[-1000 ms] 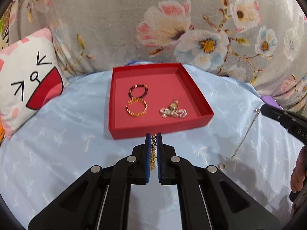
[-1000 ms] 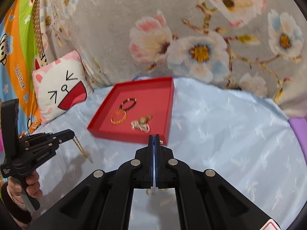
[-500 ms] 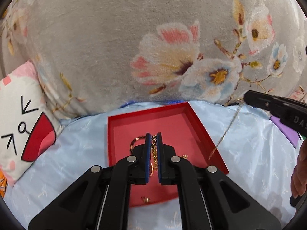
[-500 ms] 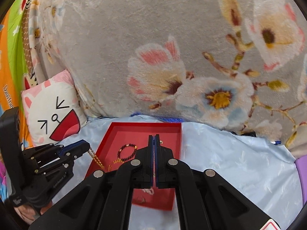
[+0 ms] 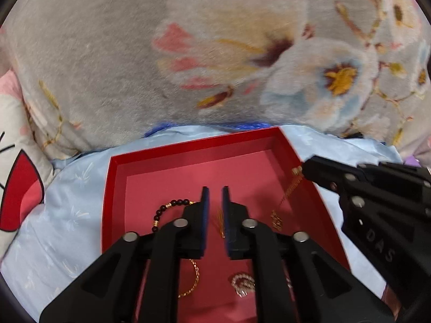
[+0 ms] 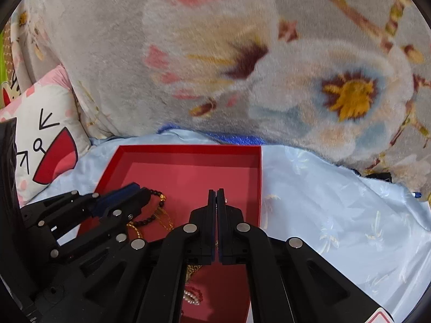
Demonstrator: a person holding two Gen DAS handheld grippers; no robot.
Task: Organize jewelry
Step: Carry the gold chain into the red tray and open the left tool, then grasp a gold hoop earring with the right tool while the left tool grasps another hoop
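A red tray [image 5: 188, 148] lies on the pale blue sheet; it also shows in the right wrist view [image 6: 188, 149]. My left gripper [image 5: 215, 192] is open over the tray, and a gold chain [image 5: 221, 222] lies loose between its jaws. My right gripper [image 6: 216, 193] is shut on a thin gold necklace [image 5: 289, 191] that hangs down onto the tray floor at its right side. A dark bead bracelet [image 5: 172, 206], a gold bangle [image 5: 195, 274] and a pearl piece [image 5: 242, 285] lie in the tray.
A grey floral blanket [image 5: 215, 53] rises just behind the tray. A white cat-face pillow [image 6: 45, 140] lies to the left. The blue sheet [image 6: 336, 215] spreads to the right of the tray.
Both grippers have moved forward and down over the tray. My left gripper has opened and let go of its gold chain. The right necklace now reaches the tray floor.
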